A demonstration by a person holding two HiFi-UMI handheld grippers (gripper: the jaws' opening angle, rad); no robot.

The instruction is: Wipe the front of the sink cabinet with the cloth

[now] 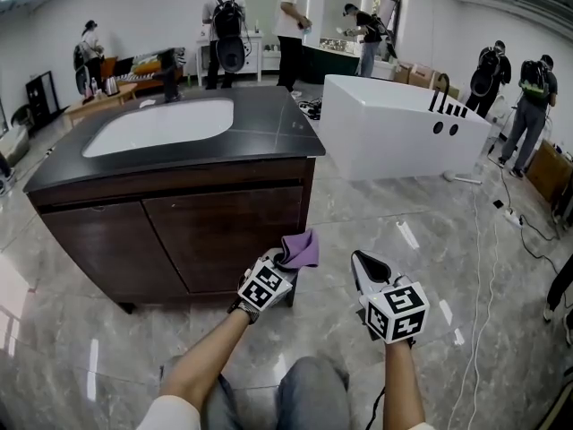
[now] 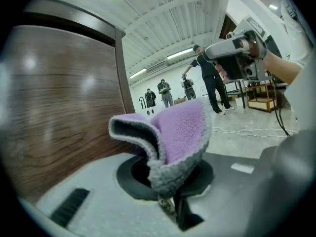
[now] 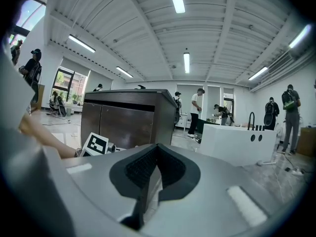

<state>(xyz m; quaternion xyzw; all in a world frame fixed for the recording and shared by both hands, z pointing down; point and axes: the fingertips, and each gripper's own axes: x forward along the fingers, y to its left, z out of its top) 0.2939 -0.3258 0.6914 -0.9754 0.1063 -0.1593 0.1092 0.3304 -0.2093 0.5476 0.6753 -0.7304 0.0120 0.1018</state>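
A dark wood sink cabinet (image 1: 188, 231) with a black top and white basin (image 1: 166, 125) stands ahead of me. My left gripper (image 1: 285, 265) is shut on a purple cloth (image 1: 301, 249) with a grey edge, held just off the lower right of the cabinet front. In the left gripper view the cloth (image 2: 173, 137) stands up folded between the jaws, with the brown door panel (image 2: 59, 112) close on the left. My right gripper (image 1: 365, 265) hovers to the right over the floor, jaws shut and empty. The right gripper view shows the cabinet (image 3: 126, 122) further off.
A white bathtub (image 1: 403, 128) lies on its side to the right of the cabinet. Cables (image 1: 483, 267) run over the glossy marble floor at right. Several people stand at the back and far right. My knee (image 1: 309, 392) shows at the bottom.
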